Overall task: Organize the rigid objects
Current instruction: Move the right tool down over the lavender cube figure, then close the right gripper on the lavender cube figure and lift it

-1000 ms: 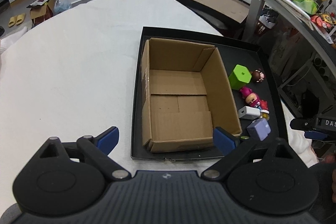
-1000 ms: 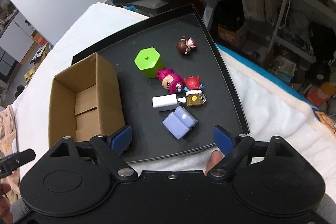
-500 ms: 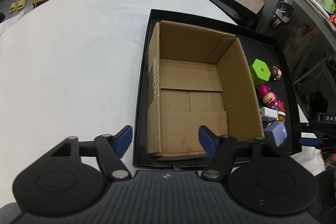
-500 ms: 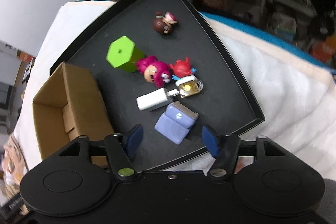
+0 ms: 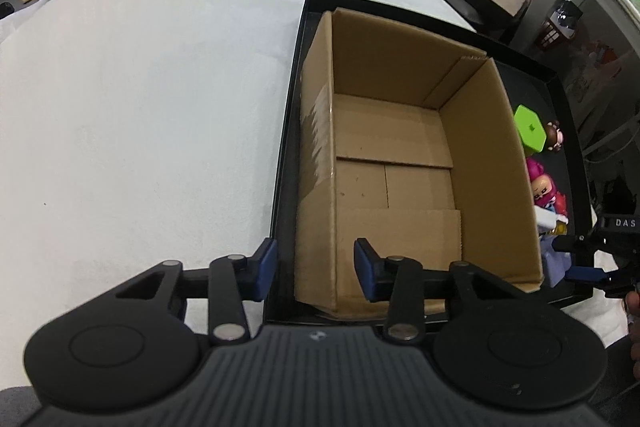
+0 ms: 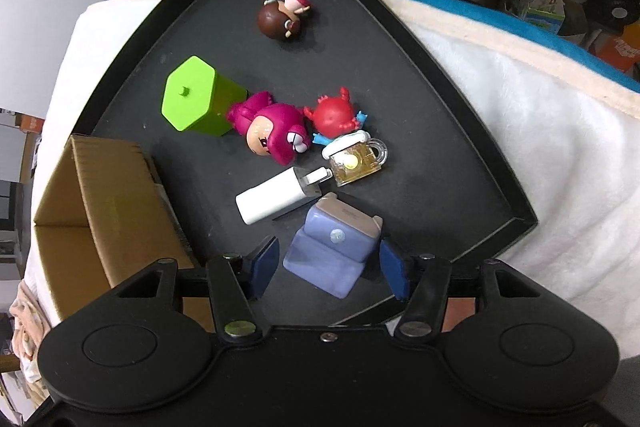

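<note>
Right tongs (image 6: 328,269) straddle the sofa toy (image 6: 334,251), pads not visibly pressing: centre, then squeeze. Left tongs (image 5: 314,269) closing across the box (image 5: 320,163) wall: grip firmly.

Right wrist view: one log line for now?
right gripper | straddling purple toy, not clamped | left gripper | closing over cardboard box wall | box empty

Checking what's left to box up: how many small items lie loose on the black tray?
7: brown figure farthest, green block, pink doll, red crab, mug charm, white charger, purple piece nearest.
</note>
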Demonstrator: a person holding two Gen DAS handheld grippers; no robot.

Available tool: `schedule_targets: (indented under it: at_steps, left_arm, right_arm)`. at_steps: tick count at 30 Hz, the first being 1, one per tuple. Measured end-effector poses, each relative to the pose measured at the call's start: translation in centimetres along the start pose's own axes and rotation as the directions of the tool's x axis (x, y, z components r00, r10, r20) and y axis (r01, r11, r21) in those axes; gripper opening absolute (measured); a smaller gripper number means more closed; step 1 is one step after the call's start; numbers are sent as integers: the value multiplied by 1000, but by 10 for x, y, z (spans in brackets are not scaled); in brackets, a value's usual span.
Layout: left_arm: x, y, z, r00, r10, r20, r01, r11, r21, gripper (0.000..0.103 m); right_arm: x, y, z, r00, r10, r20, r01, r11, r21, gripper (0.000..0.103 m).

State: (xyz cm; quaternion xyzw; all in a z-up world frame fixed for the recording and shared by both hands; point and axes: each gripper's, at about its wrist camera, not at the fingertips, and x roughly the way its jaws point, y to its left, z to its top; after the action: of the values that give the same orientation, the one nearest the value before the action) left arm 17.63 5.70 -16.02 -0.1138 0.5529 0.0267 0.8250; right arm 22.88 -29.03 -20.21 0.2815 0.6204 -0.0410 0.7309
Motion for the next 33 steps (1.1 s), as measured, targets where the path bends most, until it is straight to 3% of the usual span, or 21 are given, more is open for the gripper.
schedule_targets:
  at_steps: [5, 9, 23, 33]
  left_arm:
    - [8, 1, -2, 1000, -2, -21, 2, 1000, -4, 28]
    - [12, 1, -3, 1000, -10, -16, 10, 1000, -9, 16]
    - [10, -1, -5, 1000, -7, 28, 6, 1000, 27, 15]
    - [11, -2, -7, 999, -21, 31, 20, 999, 35, 15]
  right_arm:
    - [13, 0, 0, 1000, -19, -8, 19, 1000, 2, 55]
    - [13, 2, -2, 1000, -6, 5, 6, 1000, -17, 48]
    - [-30, 24, -8, 993, 63, 99, -52, 993, -110, 47]
    - [-79, 56, -10, 974, 127, 188, -87, 974, -209, 47]
